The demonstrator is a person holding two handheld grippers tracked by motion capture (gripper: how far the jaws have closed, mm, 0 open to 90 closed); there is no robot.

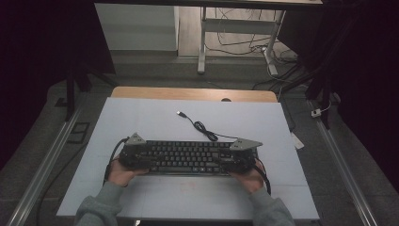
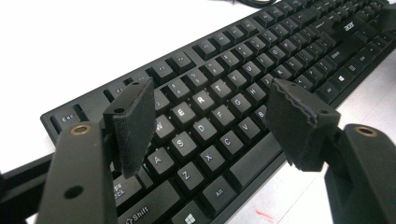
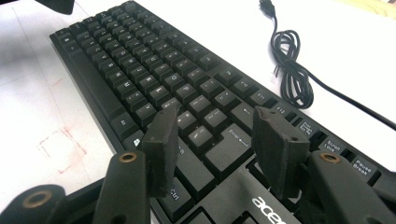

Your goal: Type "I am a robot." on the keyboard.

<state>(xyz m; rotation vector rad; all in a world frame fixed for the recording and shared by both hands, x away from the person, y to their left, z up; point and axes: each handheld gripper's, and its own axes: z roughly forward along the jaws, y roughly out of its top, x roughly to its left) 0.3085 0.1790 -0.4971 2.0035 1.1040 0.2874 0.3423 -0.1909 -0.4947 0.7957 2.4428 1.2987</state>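
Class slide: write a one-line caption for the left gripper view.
Open left gripper poised above the left end of a black keyboard on a white table.

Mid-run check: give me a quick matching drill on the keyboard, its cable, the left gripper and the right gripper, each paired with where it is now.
Things:
1. keyboard
2. USB cable
3. left gripper
4. right gripper

Places:
A. open, over the Enter key end
B. coiled loosely on the white table behind the keyboard
C. flat on the table between both hands
D. open, over the letter keys near W and B

Pairs: 1-C, 2-B, 3-D, 4-A
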